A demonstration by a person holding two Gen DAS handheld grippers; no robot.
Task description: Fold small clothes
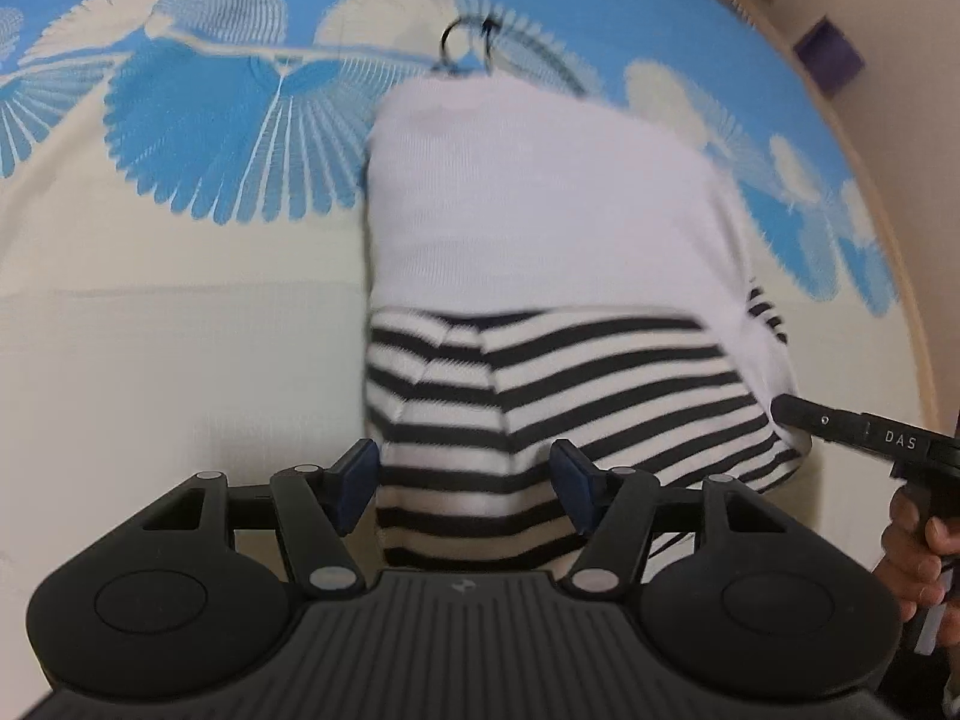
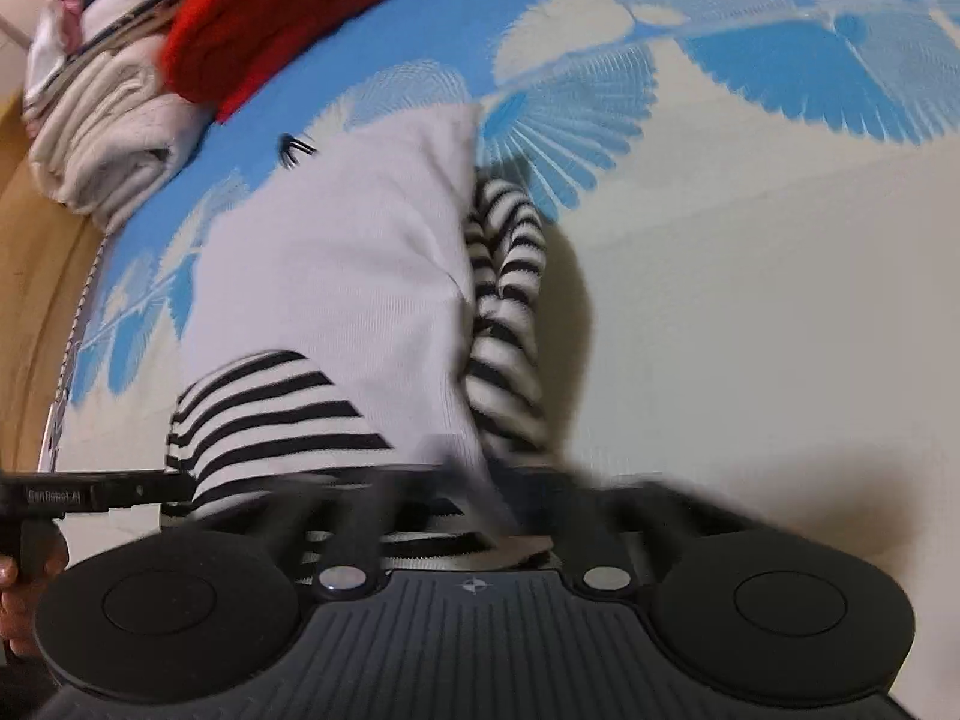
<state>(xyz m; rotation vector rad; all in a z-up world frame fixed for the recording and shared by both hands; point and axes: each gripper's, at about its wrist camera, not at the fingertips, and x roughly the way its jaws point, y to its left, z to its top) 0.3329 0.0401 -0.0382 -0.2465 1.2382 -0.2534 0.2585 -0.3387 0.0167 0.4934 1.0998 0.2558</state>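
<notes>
A small garment (image 1: 540, 210) with a white body and black-and-white striped parts lies on the bedspread (image 1: 150, 360). My left gripper (image 1: 465, 480) hangs over its near striped end, open, with the striped cloth lying between the blue pads (image 1: 354, 480). The right gripper (image 1: 786, 411) comes in from the right as a thin closed bar, its tip on the garment's lower right edge. In the right wrist view the right gripper (image 2: 480, 498) is blurred, and the garment's (image 2: 336, 276) white hem runs into its closed jaws. The left gripper (image 2: 180, 489) shows at the striped sleeve.
A pile of folded clothes (image 2: 108, 138) topped by a red piece (image 2: 288, 12) sits at the bed's far corner. A black ring (image 1: 465, 42) lies beyond the garment's far end. A wooden bed edge (image 2: 36, 276) runs alongside. A person's hand (image 1: 918, 546) holds the right gripper.
</notes>
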